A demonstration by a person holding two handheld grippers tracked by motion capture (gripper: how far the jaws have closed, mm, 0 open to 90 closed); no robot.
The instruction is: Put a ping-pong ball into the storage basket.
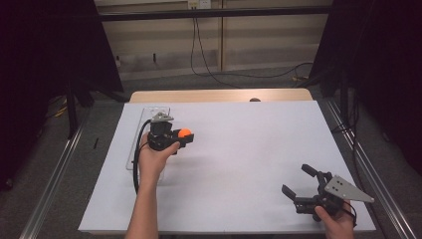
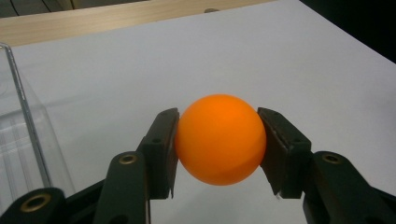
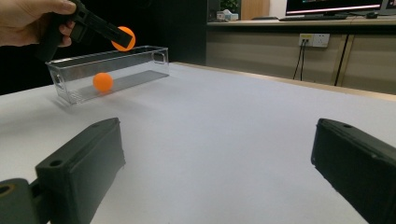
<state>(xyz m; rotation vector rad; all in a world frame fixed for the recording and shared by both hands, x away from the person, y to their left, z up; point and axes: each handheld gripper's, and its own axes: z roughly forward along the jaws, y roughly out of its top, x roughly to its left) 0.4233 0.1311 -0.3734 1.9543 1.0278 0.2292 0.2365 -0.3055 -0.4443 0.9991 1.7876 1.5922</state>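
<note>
On the white table sheet (image 1: 239,164), beside the clear plastic oblong bin (image 3: 112,70) that holds another orange ball (image 3: 102,81), the left gripper (image 2: 219,140) clamps a small smooth orange plastic ball (image 2: 219,139) across its widest part, probably light, slippery and easily squeezed out, while the right gripper (image 1: 301,181) gapes empty.

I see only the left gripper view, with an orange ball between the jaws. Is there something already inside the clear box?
Observer: Yes. The right gripper view shows a second orange ball lying in the clear box.
Operator: Where is the held ball relative to the box?
Observer: The left gripper holds the orange ball raised, just beside the box's right wall.
Operator: And the other gripper?
Observer: The right gripper is open, with nothing between its jaws, near the table's front right corner.
</note>
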